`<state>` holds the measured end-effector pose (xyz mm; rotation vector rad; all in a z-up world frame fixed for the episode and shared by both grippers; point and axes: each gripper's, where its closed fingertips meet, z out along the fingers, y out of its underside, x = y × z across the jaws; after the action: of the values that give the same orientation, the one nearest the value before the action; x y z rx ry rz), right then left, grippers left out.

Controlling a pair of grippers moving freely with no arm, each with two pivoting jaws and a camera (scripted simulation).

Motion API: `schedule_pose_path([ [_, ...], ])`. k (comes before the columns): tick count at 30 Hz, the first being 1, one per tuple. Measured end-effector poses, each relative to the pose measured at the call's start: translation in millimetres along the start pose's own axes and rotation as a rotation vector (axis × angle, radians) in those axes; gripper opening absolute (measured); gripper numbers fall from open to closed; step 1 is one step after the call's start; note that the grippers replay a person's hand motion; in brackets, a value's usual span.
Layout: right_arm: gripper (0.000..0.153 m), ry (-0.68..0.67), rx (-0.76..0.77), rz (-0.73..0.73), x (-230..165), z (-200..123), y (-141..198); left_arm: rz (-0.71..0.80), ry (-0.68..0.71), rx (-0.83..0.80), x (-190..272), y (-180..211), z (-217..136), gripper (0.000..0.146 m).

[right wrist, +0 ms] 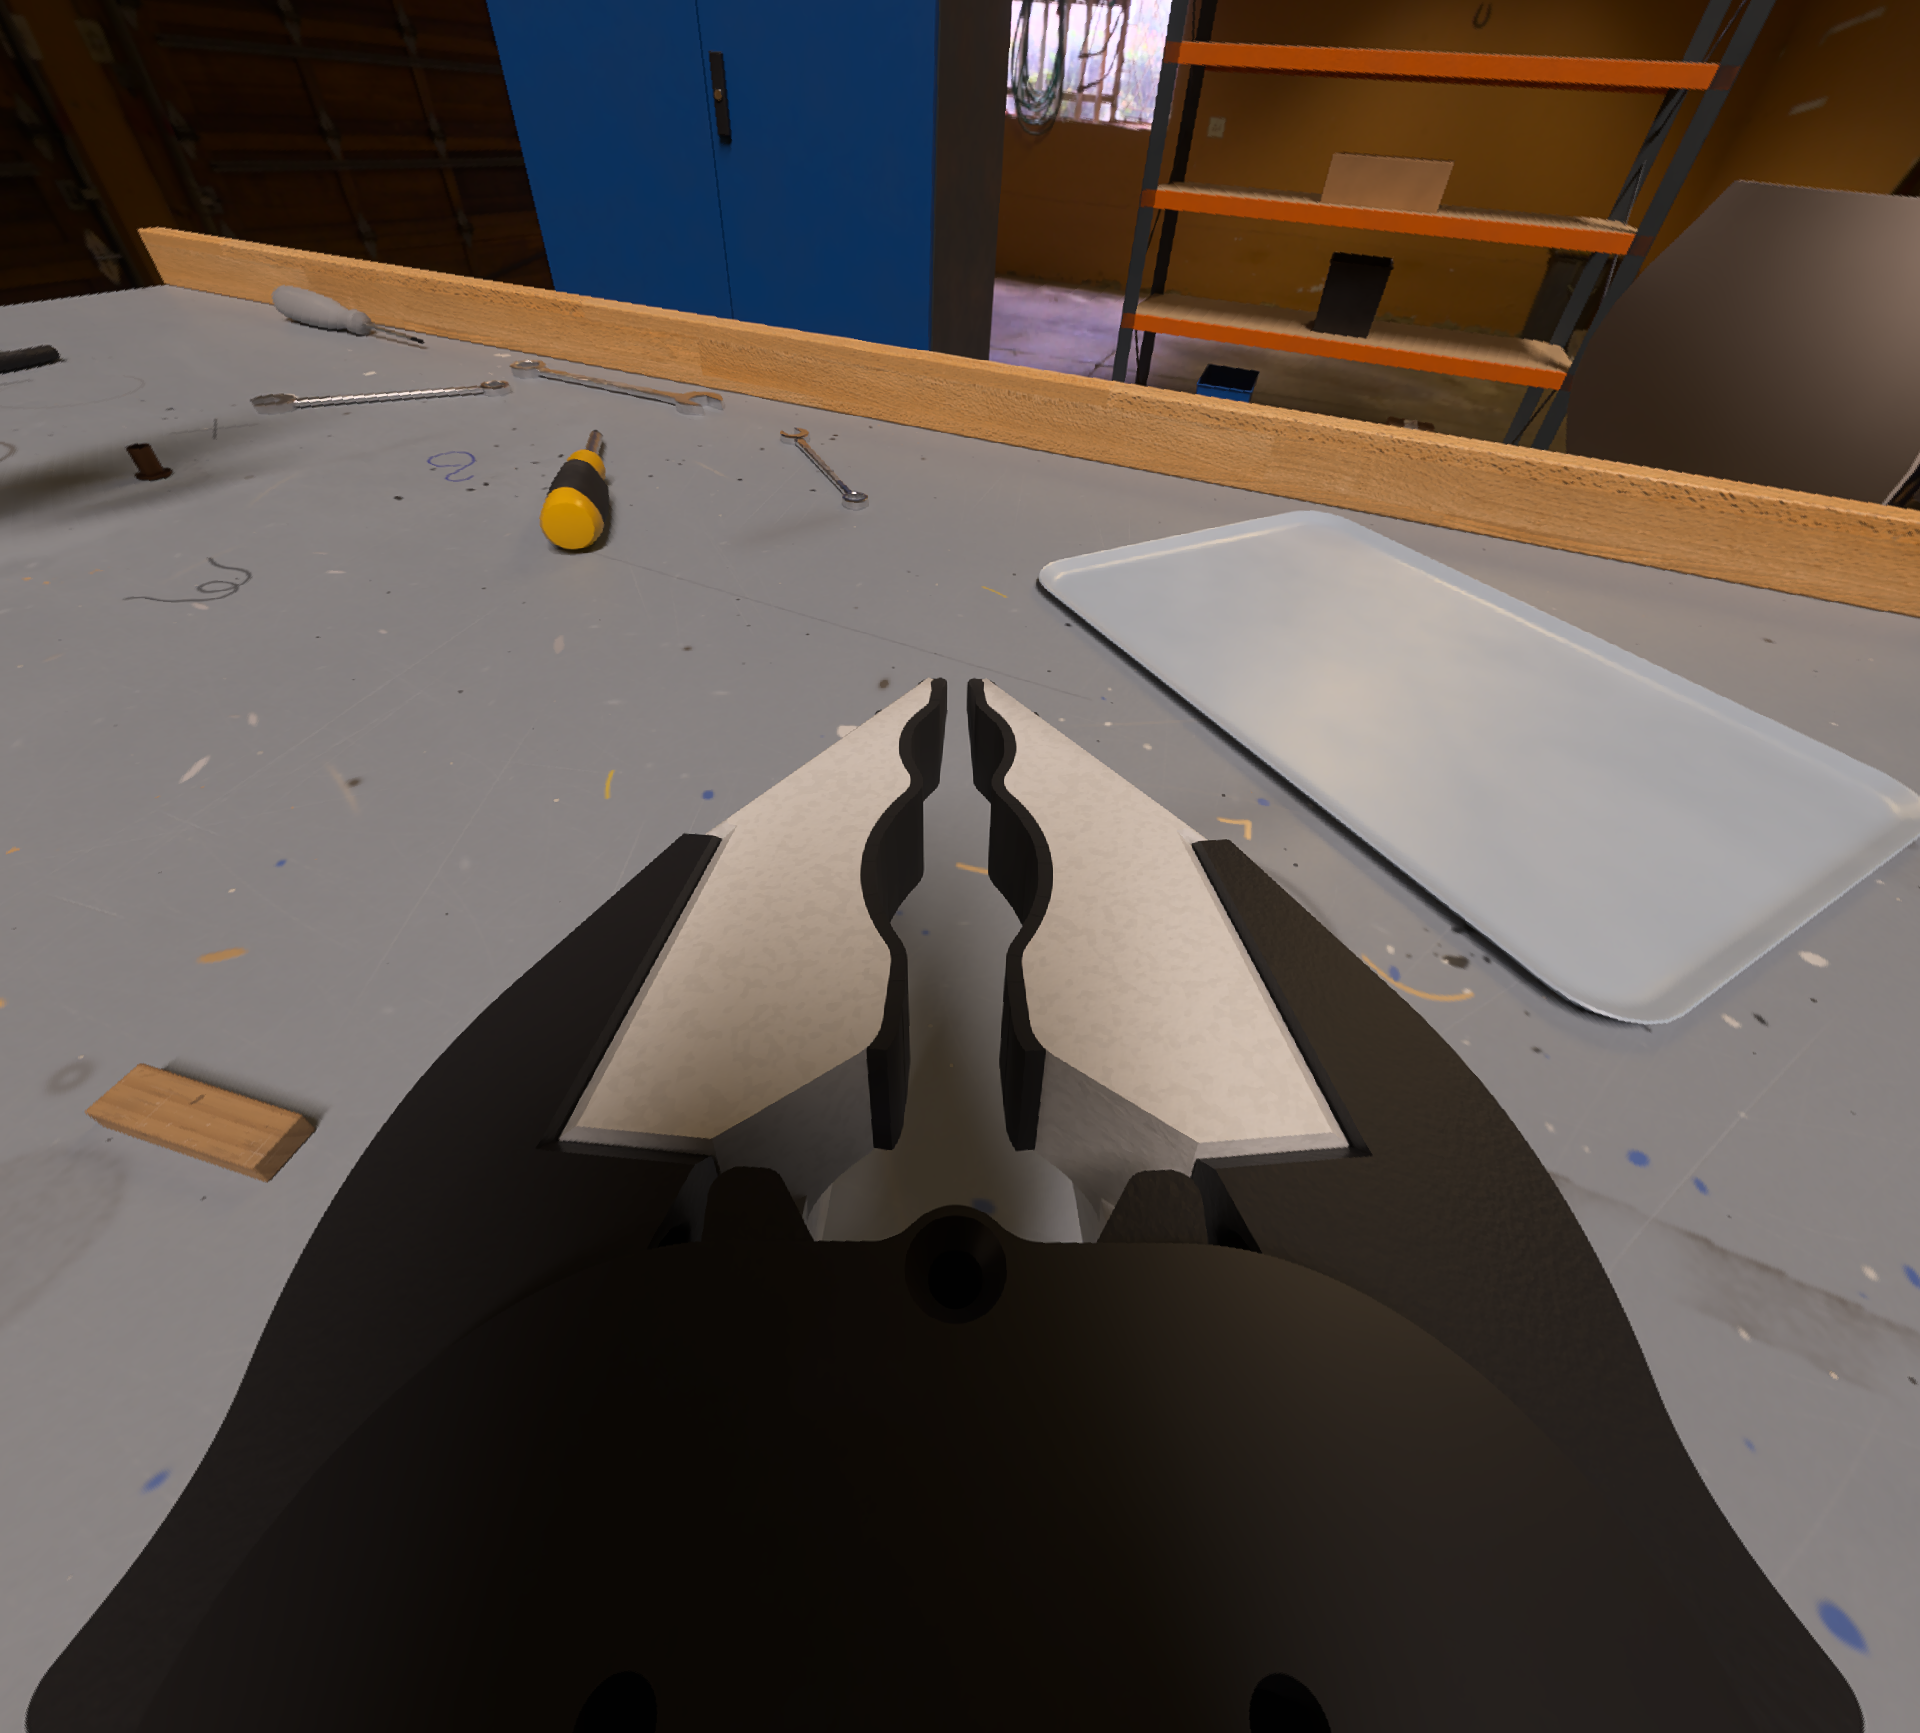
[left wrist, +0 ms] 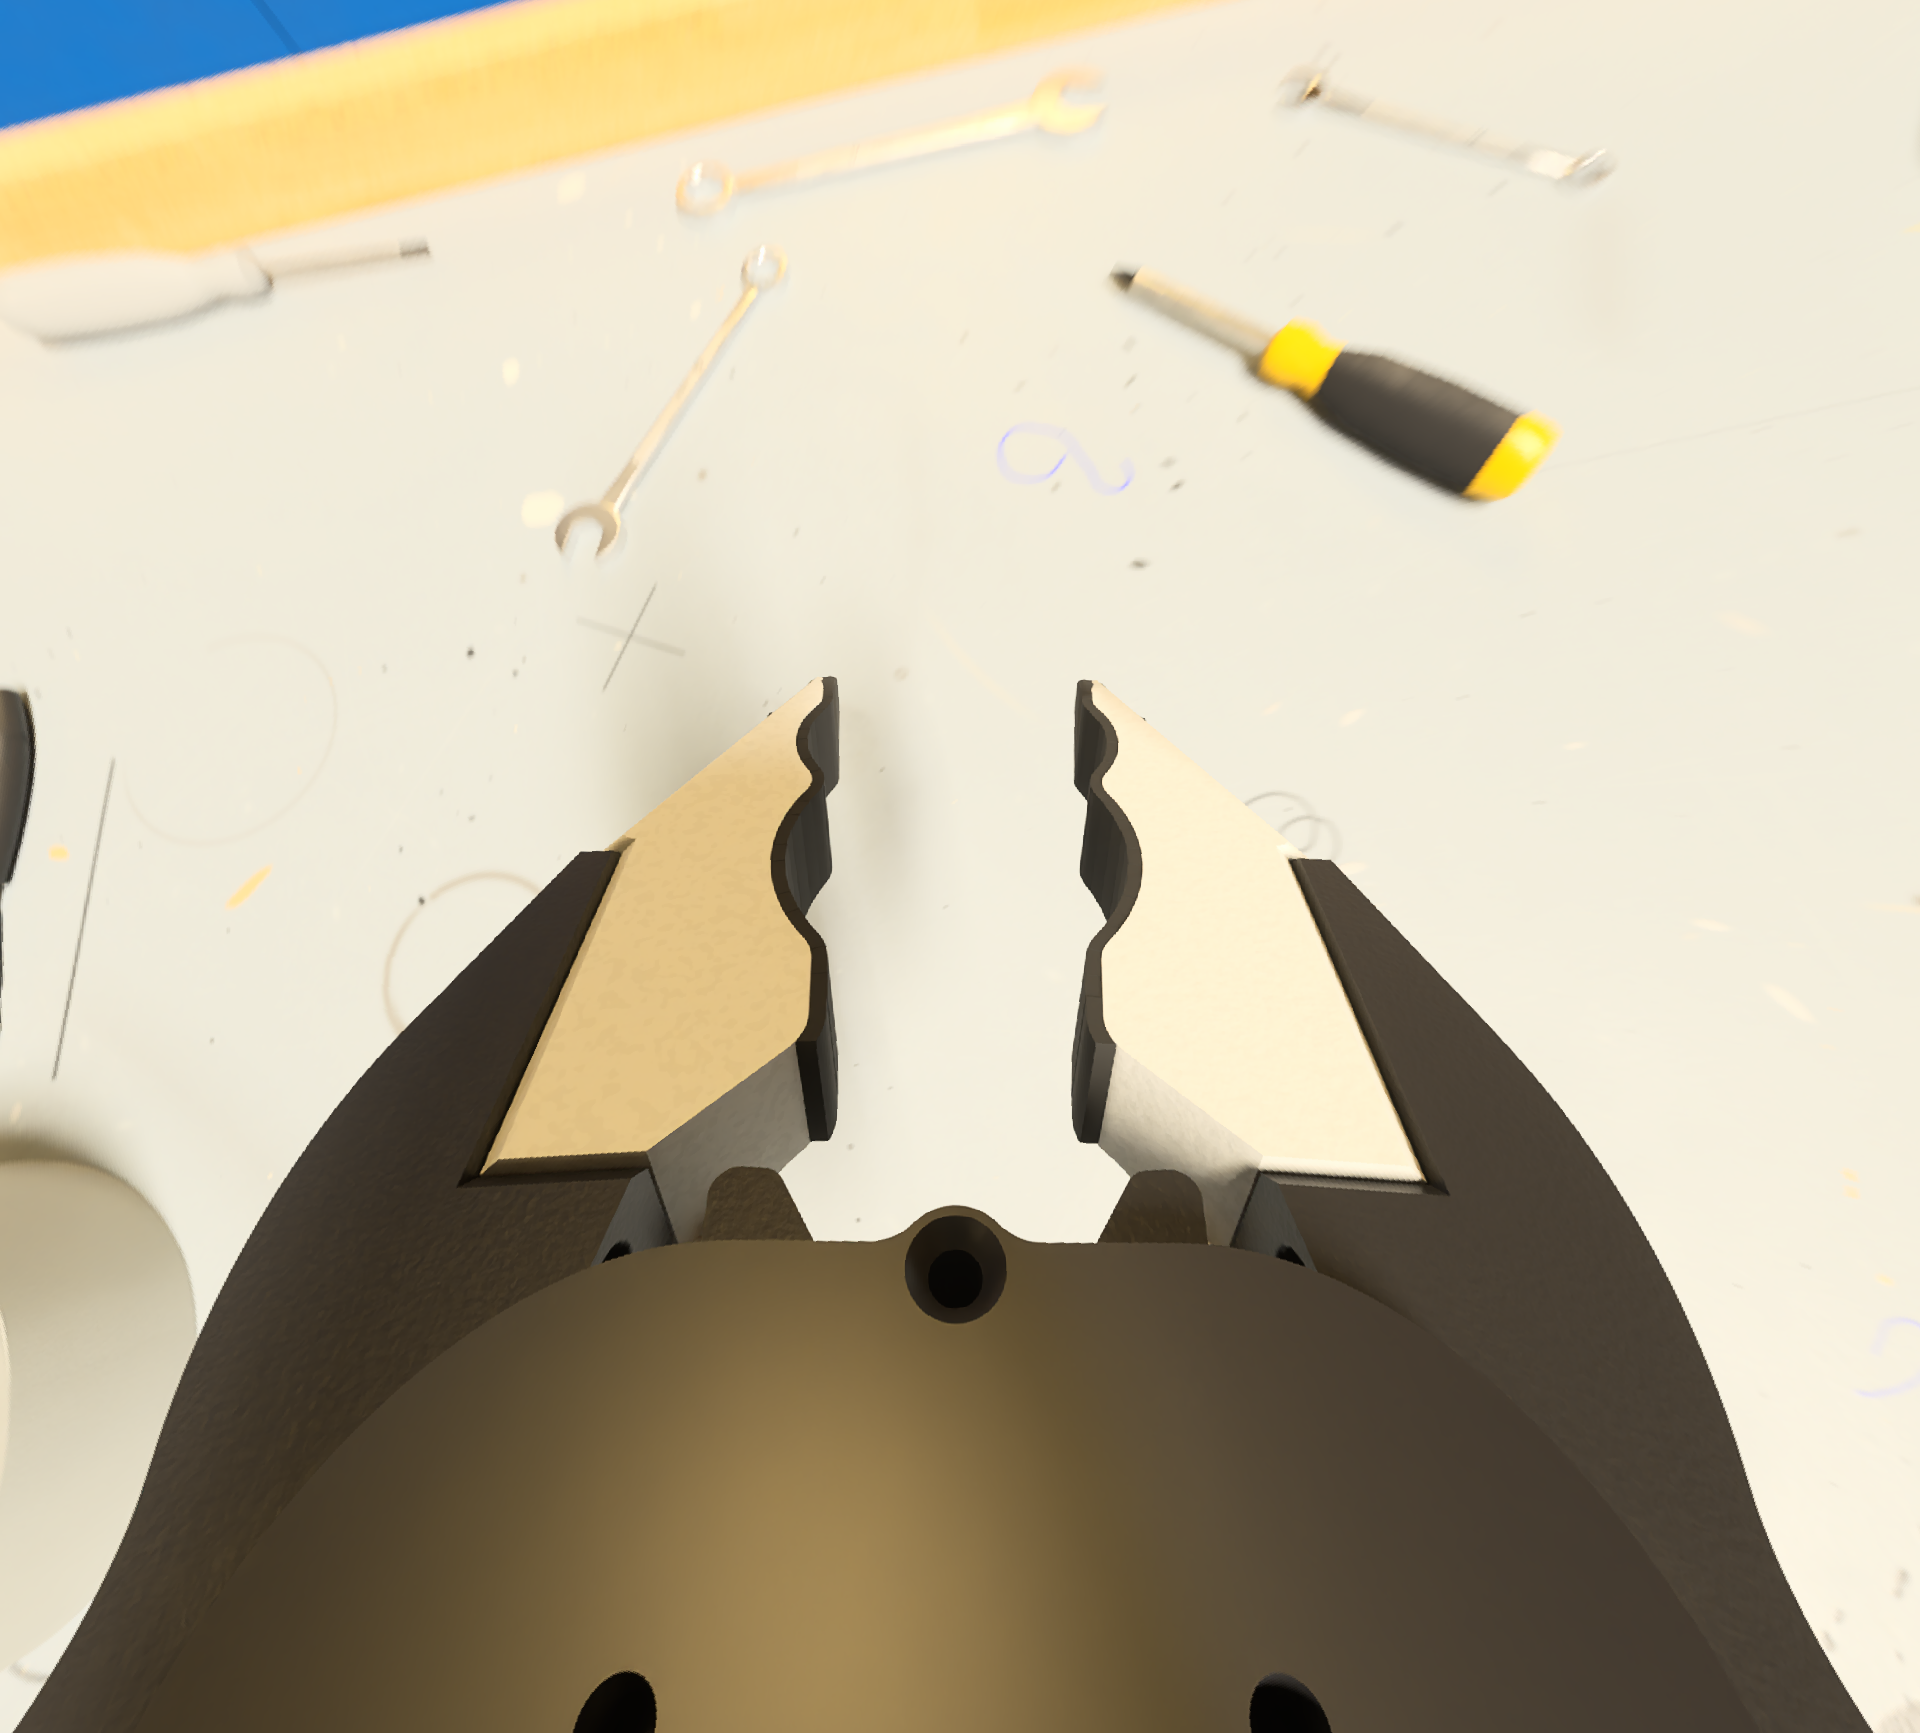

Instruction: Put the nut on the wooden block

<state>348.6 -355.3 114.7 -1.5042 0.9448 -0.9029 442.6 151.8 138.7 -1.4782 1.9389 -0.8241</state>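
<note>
Nearest, the right tool (right wrist: pixel 957 686) is almost together and empty, the left tool (left wrist: pixel 956 686) apart and empty, the flat light wooden block (right wrist: pixel 201 1119) near left, no nut visible: searching blindly may grab a wrong part.

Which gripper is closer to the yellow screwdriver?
Left, it seems. The screwdriver lies just ahead and right of the left gripper; from the right gripper it looks farther off, ahead to its left.
</note>
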Motion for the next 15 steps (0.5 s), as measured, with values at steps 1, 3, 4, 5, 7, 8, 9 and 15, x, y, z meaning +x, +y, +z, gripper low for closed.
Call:
schedule_pose_path([
  [1,0.004,-0.002,0.001,-0.003,-1,0,0,-0.008,-0.012,-0.049,-7,6,11,0.047],
  [3,0.003,-0.006,0.002,-0.009,-2,0,-1,-0.016,-0.042,-0.143,-20,20,31,0.049],
  [4,0.003,-0.007,0.001,-0.013,-2,0,-1,-0.022,-0.05,-0.191,-27,29,41,0.049],
  [5,0.003,-0.008,-0.001,-0.017,-2,0,-1,-0.033,-0.06,-0.234,-32,38,50,0.049],
  [7,0.003,-0.013,-0.005,-0.022,-3,0,0,-0.07,-0.078,-0.302,-42,56,68,0.051],
  [8,0.003,-0.015,-0.007,-0.023,-3,0,1,-0.094,-0.088,-0.327,-47,64,76,0.052],
  [9,0.003,-0.017,-0.01,-0.024,-4,1,1,-0.119,-0.098,-0.346,-51,71,83,0.053],
  [15,0.003,-0.023,-0.025,-0.012,-2,2,5,-0.246,-0.104,-0.318,-61,84,102,0.045],
])
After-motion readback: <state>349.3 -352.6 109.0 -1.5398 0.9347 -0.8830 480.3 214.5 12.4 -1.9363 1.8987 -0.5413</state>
